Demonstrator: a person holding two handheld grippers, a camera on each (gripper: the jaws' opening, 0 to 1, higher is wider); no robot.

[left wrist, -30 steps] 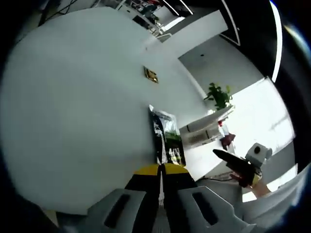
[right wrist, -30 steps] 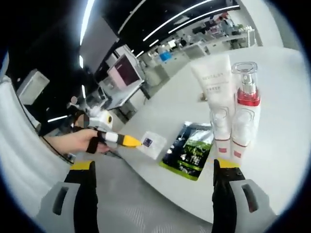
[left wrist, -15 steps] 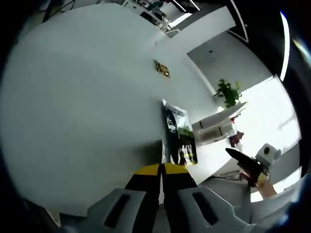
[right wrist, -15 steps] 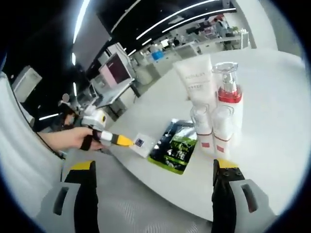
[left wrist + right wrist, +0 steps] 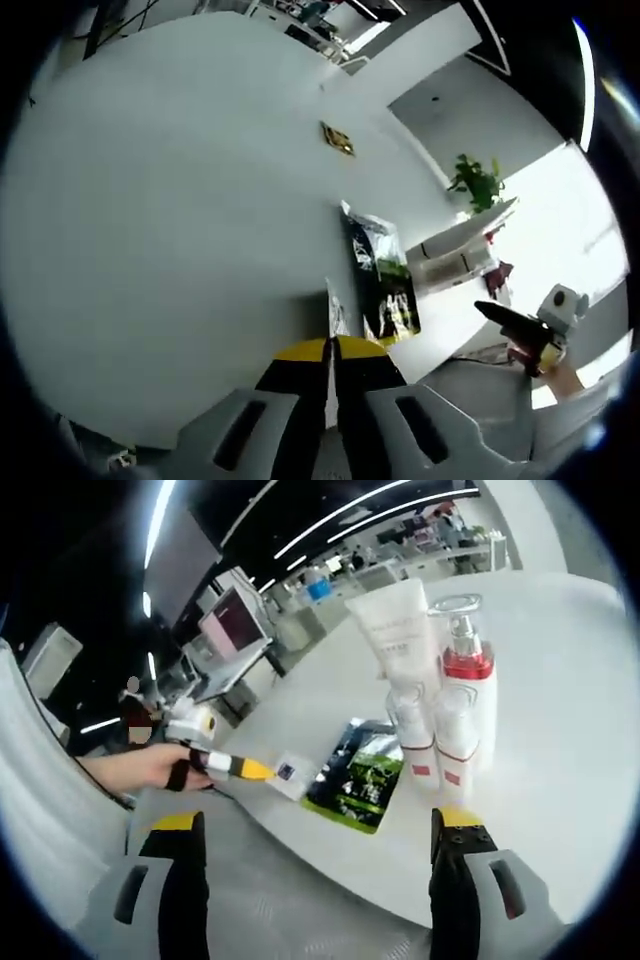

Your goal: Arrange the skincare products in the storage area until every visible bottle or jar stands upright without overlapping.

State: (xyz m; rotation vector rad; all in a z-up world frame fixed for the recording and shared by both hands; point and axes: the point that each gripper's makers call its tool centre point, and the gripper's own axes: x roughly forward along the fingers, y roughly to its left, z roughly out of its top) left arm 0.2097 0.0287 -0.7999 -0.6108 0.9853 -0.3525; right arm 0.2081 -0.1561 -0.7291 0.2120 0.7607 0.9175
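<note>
White tube (image 5: 398, 630) and three bottles (image 5: 456, 725) stand clustered upright on table (image 5: 570, 680).

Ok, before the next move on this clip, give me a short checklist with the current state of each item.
1. Bottles upright: white tube, pump bottle and two small bottles all stand. Ok.
2. No overlap among them: they cluster tightly; touching or apart cannot tell.
3. Right gripper free: jaws wide apart, nothing between. Ok.
4. Left gripper: jaws closed, pinching a small white sachet. Ok.
5. Green sachet lies flat on the table, near the bottles. Not ok if it should stand.
</note>
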